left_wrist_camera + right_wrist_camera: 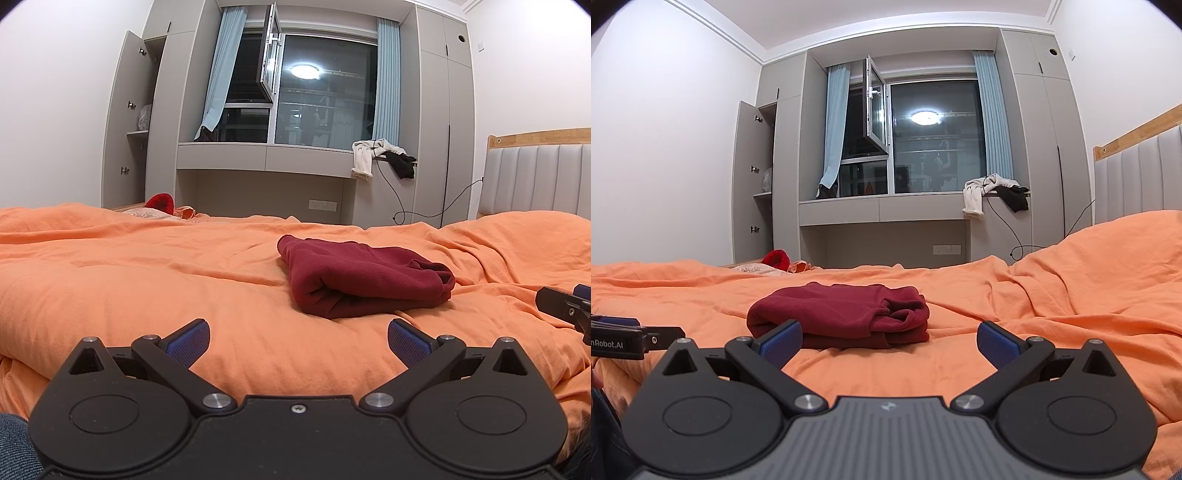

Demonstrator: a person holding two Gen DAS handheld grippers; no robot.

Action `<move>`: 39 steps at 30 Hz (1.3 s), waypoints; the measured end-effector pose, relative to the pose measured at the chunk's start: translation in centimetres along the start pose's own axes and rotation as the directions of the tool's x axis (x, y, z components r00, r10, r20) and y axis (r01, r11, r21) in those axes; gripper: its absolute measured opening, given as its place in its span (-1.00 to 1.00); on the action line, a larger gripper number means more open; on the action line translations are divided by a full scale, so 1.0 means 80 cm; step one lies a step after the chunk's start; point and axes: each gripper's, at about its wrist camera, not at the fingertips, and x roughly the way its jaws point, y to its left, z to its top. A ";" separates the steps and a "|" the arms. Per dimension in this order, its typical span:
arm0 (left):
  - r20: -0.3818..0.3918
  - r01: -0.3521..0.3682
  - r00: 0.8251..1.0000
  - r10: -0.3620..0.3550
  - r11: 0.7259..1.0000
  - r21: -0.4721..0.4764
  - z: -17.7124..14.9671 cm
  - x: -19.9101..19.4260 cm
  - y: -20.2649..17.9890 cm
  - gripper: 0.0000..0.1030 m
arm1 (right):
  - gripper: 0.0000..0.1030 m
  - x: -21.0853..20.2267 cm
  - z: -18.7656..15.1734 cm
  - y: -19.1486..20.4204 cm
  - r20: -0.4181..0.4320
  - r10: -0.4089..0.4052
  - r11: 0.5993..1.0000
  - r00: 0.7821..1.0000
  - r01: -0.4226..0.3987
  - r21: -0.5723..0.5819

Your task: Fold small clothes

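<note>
A dark red garment (364, 278), folded into a thick bundle, lies on the orange duvet (147, 266) of the bed, a little right of centre in the left wrist view and just left of centre in the right wrist view. The left gripper (298, 341) and right gripper (889, 341) sit low in the frame just short of it, each with its jaws spread wide and holding nothing. White and black clothes (993, 192) hang off the window ledge at the right of the frame.
</note>
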 end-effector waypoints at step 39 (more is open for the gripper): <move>0.041 -0.047 0.998 0.045 0.998 0.044 -0.001 -0.014 -0.003 0.99 | 1.00 0.000 -0.002 -0.002 -0.007 0.005 1.000 1.000 -0.005 -0.022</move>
